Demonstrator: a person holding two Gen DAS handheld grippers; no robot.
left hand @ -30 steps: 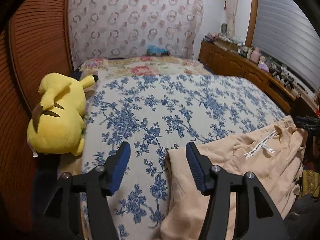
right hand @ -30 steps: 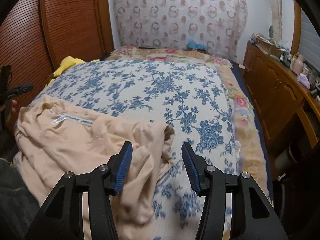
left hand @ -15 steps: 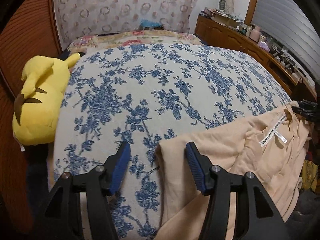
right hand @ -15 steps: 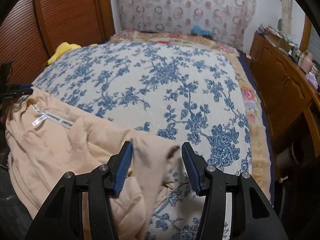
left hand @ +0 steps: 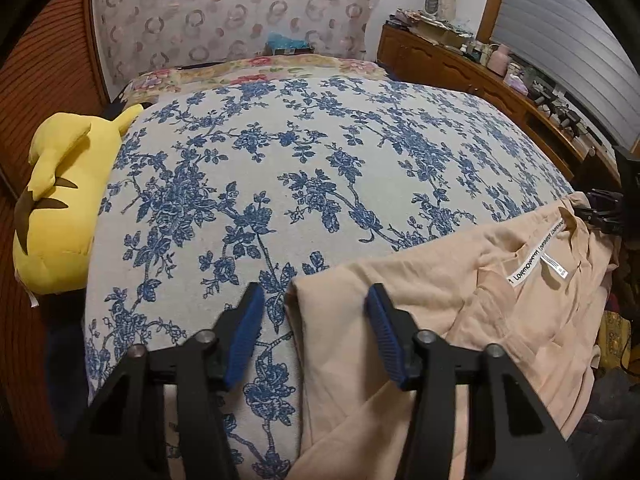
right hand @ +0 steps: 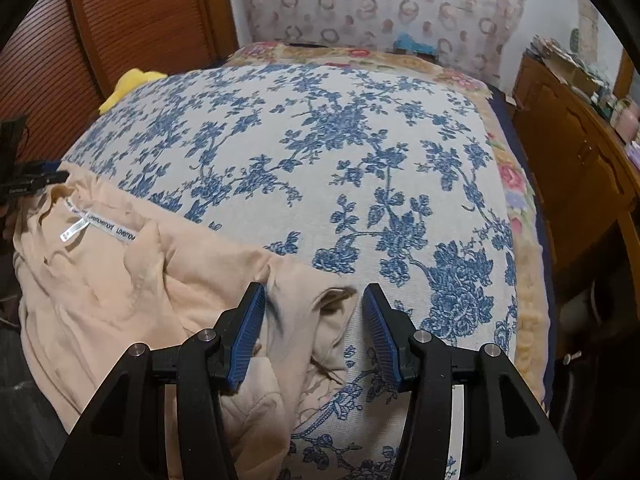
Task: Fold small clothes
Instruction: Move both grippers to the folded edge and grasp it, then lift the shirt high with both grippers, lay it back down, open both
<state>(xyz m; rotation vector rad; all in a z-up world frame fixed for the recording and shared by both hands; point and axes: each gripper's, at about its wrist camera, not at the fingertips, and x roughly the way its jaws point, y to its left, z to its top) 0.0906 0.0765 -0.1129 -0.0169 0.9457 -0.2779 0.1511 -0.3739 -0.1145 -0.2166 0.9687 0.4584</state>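
between the blue pads of my left claw (left hand: 314, 330) lies the near left corner of the peach garment (left hand: 460, 320); the jaws are closing but the pads stand clear of the cloth on both sides, so nothing is pinched. the left pad is over bare bedspread, the right pad over the garment.

my right claw (right hand: 313, 330) is spread, its pads apart, with a bunched, folded-over corner of the same garment between them. the left pad looks to be just at the cloth; whether it touches i cannot tell. the right pad is over the bedspread, clear of the fabric.

the garment lies rumpled along the near edge of the bed (left hand: 320, 184), part of it hanging over that edge. its inner side is up: a white brand band and a small white care label (left hand: 554, 266) show near the neckline, toward the middle of the piece. in the right wrist view the same label (right hand: 74, 231) sits at far left.

beyond the garment the blue floral bedspread is flat. a yellow plush toy (left hand: 60, 208) lies at the bed's left edge, against the slatted wooden door (right hand: 120, 28). a wooden dresser (left hand: 460, 68) crowded with small items runs along the right wall.
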